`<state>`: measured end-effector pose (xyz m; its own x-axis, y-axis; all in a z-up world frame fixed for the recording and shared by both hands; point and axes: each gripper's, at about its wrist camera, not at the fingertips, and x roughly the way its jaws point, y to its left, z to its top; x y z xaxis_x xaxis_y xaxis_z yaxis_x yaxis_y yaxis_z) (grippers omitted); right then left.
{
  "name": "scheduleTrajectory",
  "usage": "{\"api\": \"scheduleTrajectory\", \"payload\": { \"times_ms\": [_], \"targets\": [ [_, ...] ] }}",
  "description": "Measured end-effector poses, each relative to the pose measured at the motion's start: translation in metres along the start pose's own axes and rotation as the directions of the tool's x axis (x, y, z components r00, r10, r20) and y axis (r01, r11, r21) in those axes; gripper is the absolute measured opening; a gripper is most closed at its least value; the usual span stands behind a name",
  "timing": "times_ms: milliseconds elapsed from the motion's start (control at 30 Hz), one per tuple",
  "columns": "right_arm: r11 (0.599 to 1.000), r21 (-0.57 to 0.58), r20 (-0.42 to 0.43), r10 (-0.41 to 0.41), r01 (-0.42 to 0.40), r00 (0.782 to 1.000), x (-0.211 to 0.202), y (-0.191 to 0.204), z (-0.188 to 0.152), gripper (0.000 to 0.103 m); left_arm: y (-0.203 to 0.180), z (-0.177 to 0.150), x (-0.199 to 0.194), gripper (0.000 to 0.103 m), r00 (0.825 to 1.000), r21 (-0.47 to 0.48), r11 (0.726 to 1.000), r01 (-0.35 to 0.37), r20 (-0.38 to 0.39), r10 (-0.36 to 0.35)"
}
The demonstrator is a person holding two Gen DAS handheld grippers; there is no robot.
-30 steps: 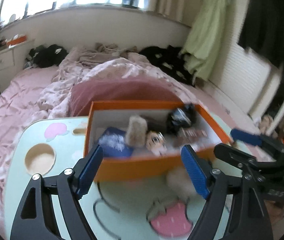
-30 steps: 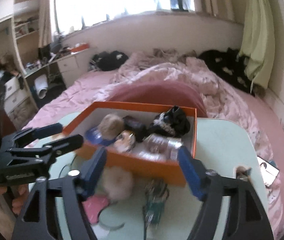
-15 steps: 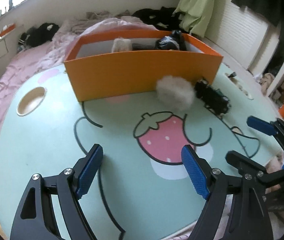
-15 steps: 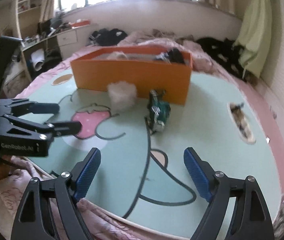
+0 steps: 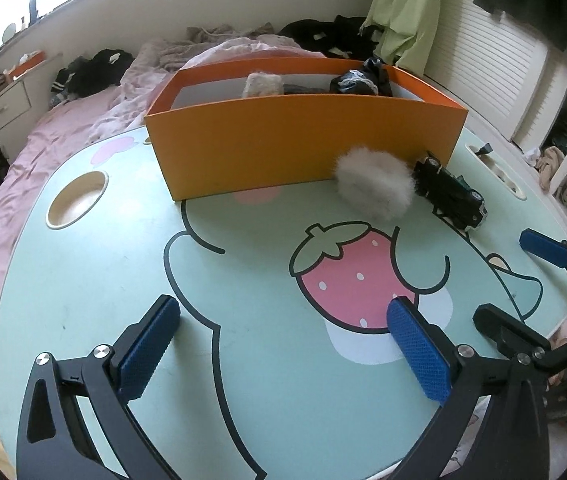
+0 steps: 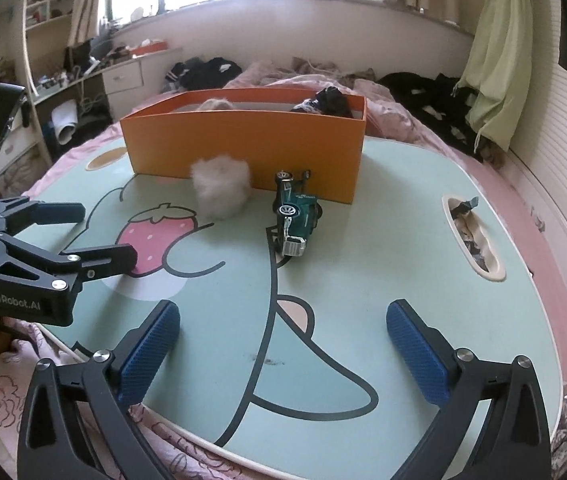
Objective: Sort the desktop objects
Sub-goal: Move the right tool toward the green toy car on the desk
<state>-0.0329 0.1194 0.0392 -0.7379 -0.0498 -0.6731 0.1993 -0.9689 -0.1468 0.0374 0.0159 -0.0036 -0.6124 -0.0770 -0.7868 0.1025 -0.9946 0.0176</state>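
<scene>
While both tools hang low over the near edge of the mint-green table (image 6: 423, 216), the left gripper (image 5: 283, 344) and the right gripper (image 6: 283, 344) have their jaws opening wide, with nothing between the blue pads of either; two things lie loose on the tabletop, both just in front of the orange box (image 6: 243, 148); the fluffy white pompom (image 6: 221, 188) touches or nearly touches the box's front wall, and the green toy car (image 6: 295, 216) sits just beside it, its long axis running from the box toward the near edge; from the right gripper the car lies almost dead ahead, so that hand looks the nearer to it; from the left gripper the pompom (image 5: 373, 186) lies ahead and to the right, the car (image 5: 449, 198) farther right; the box's contents are mostly hidden by its wall, only a pale fuzzy thing and a dark bundle showing above the rim; what fills the slot at the table's right edge is unclear.
</scene>
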Motion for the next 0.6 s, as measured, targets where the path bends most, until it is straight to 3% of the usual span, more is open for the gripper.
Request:
{"api": "scheduleTrajectory", "payload": {
  "times_ms": [600],
  "targets": [
    [1.000, -0.001, 0.002, -0.001, 0.001, 1.000, 0.0013, -0.0024, 0.0010, 0.103, 0.0011, 0.0005, -0.0006, 0.103, 1.000, -0.001, 1.000, 0.000, 0.001, 0.000]
  ]
}}
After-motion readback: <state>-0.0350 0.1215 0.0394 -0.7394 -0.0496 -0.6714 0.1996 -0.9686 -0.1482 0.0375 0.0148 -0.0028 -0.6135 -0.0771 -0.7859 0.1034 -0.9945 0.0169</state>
